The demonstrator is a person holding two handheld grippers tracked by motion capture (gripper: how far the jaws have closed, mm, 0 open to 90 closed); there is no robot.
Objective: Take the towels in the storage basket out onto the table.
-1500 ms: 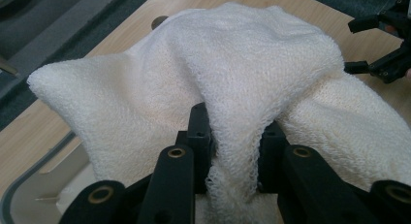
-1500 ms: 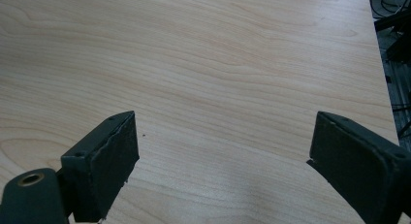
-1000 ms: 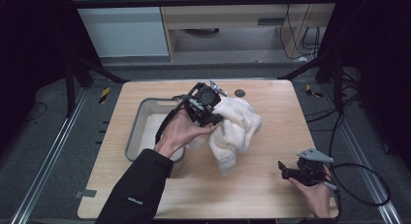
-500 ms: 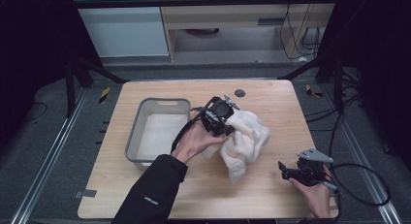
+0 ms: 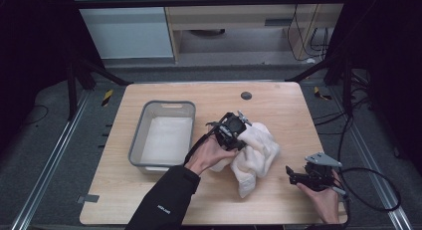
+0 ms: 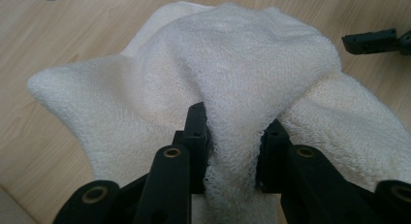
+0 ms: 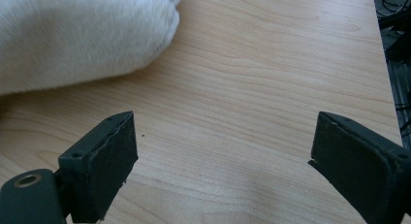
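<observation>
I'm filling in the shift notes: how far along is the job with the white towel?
Done: the towel is out of the grey bin and lies bunched on the table beside it. In hand: the left gripper pinches a fold of it, jaws just easing open a little. Left: it is crumpled, neither spread nor folded, and the right gripper waits open over bare wood near the table's edge.

towel (image 6: pixel 252 69): white looped terry cloth, rough and soft
bench (image 7: pixel 252 88): pale wood, smooth, matt grain
tub (image 5: pixel 142 135): grey plastic, smooth
claw pads (image 7: pixel 114 161): black, matt
</observation>
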